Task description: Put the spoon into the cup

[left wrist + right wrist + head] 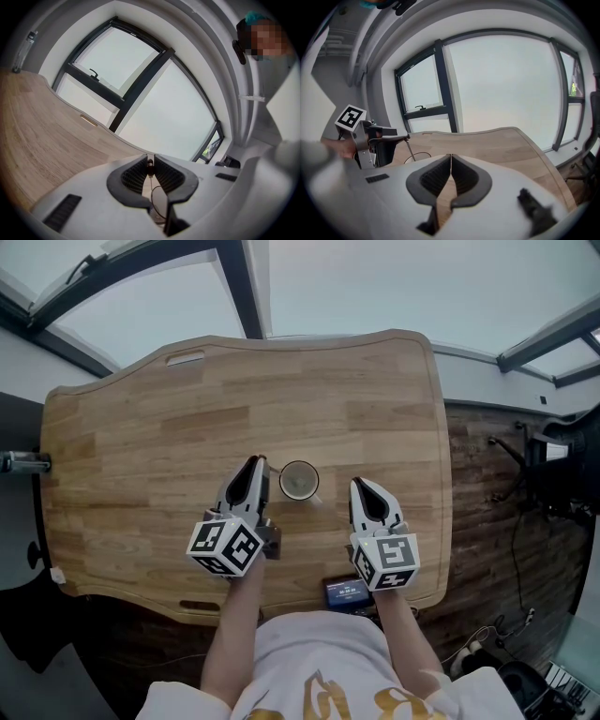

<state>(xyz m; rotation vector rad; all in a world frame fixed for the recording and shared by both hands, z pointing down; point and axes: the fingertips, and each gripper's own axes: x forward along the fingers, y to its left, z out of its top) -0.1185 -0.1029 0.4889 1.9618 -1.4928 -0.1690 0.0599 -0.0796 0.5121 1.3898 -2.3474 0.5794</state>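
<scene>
Pinches the spoon (150, 165) by its handle in the left claw (150, 158), bowl down, just left of the cup (299, 481) on the tabletop (141, 446). Holds the right claw (450, 157) pressed together, empty, right of the cup. Best: centre over the rim, lower straight, then release.

A pale wooden table (141, 427) stands before large dark-framed windows (501, 84), white walls (333, 84) and dark plank floor (478, 521).

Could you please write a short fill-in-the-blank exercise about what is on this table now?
1. The left tongs are shut on the ____.
2. The cup stands on a ____ table.
3. The right tongs are shut and hold ____.
Missing words: spoon; wooden; nothing.
</scene>
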